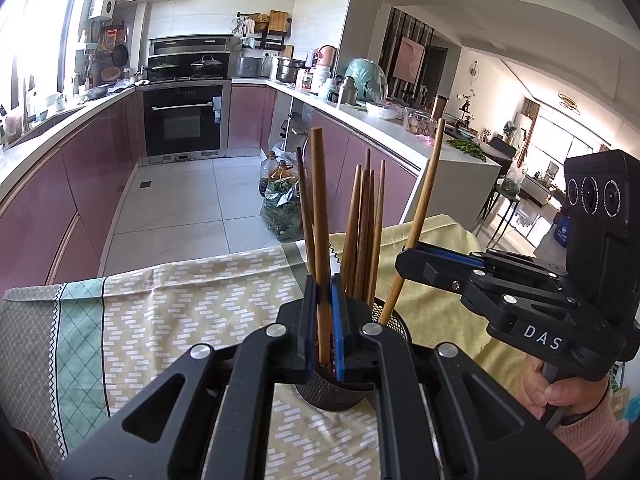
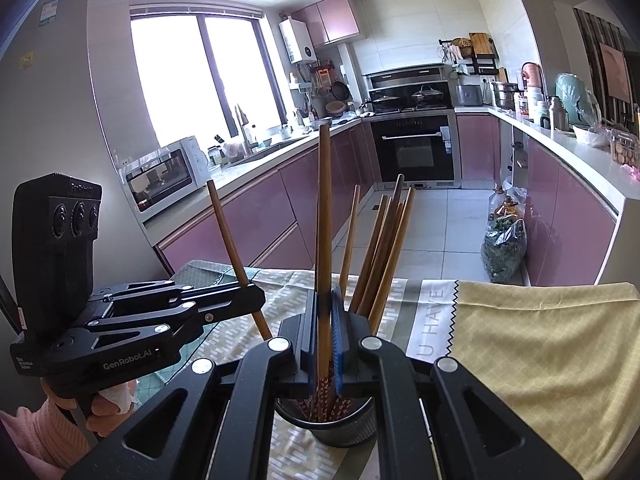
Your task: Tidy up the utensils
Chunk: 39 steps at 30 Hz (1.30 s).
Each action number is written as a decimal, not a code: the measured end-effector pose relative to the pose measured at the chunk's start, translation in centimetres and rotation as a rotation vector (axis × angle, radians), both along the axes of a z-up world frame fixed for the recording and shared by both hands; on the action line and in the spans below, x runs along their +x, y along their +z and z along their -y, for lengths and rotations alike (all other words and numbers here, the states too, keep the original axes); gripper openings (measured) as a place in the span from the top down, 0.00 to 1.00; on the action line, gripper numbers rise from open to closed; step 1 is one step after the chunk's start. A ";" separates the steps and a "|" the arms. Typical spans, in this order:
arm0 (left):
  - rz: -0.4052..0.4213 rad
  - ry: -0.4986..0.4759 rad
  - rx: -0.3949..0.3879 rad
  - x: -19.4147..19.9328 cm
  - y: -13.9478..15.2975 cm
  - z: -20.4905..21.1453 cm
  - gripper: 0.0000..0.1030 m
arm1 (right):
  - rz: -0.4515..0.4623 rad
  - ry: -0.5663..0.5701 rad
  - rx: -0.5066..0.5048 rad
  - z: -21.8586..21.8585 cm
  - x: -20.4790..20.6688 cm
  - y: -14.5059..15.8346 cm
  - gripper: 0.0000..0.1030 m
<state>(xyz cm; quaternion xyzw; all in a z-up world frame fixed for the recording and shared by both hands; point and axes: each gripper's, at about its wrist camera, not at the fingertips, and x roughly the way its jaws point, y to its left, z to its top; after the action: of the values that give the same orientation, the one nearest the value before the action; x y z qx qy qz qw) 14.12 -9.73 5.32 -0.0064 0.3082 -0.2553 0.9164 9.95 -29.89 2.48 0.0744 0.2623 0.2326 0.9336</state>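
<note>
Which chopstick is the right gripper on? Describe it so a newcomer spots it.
On the cloth-covered table stands a black mesh cup of brown chopsticks. The one you want is clamped in the right gripper, lower end at the cup. Seen from the left wrist, this chopstick alone leans far right, apart from the bundle and from the upright stick in the left gripper.

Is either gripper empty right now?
No: the left gripper is clamped on one chopstick, and the right gripper on another chopstick, both over the mesh holder.
</note>
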 end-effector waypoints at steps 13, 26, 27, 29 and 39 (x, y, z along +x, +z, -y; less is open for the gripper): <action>-0.004 -0.009 0.013 0.3 0.1 0.7 0.93 | -0.016 0.000 -0.007 -0.6 0.8 0.3 0.94; -0.008 -0.036 0.024 1.0 0.0 1.4 0.93 | -0.030 -0.002 -0.013 -1.2 2.0 0.2 0.94; -0.009 -0.035 0.026 1.2 -0.1 1.5 0.93 | -0.031 -0.002 -0.013 -1.2 2.1 0.1 0.94; -0.013 -0.038 0.028 1.4 -0.2 1.5 0.93 | -0.034 -0.001 -0.013 -1.2 2.2 0.0 0.94; -0.030 -0.040 0.039 1.9 -0.8 1.9 0.93 | -0.048 -0.010 -0.010 -1.4 2.8 0.0 0.94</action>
<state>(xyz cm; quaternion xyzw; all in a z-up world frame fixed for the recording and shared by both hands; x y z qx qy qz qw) 16.05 -11.67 4.55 0.0139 0.3268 -0.2674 0.9064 12.73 -28.51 2.45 0.0766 0.2856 0.2247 0.9285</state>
